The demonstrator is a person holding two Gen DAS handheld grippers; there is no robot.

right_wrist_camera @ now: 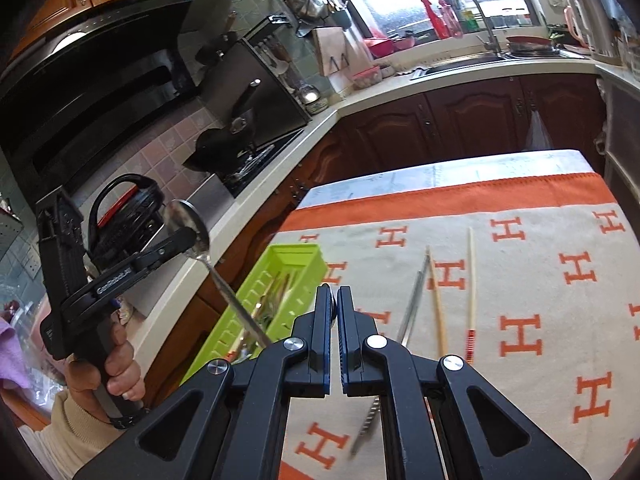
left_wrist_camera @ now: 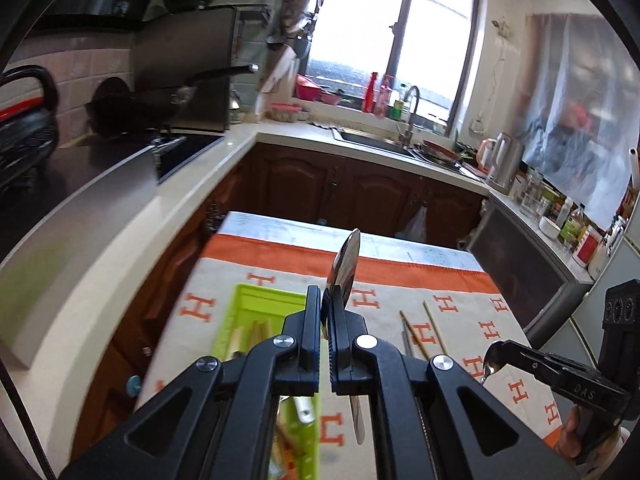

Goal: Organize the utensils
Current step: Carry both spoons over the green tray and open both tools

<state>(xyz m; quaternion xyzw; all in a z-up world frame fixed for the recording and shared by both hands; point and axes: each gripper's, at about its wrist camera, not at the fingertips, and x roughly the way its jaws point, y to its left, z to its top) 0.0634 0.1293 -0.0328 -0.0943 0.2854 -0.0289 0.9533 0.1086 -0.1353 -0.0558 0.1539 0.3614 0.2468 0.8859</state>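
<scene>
A table [right_wrist_camera: 520, 264] draped in an orange-and-white cloth [right_wrist_camera: 540, 360] is filling both views, with a green tray [right_wrist_camera: 288, 280] of utensils lying near its left edge and chopsticks [right_wrist_camera: 436, 304] lying loose on the cloth to the tray's right. The left gripper [left_wrist_camera: 328, 312] is clenching a large spoon [left_wrist_camera: 344, 264] by the neck, bowl up and handle hanging down, above the tray. The right gripper [right_wrist_camera: 334, 304] is pinching a smaller spoon [left_wrist_camera: 493, 358], its handle dangling over the cloth. The step in hand looks like carrying both spoons to the tray. Next, each gripper needs lowering over the tray, handle angled along it, before letting go; the chopsticks are waiting their turn
</scene>
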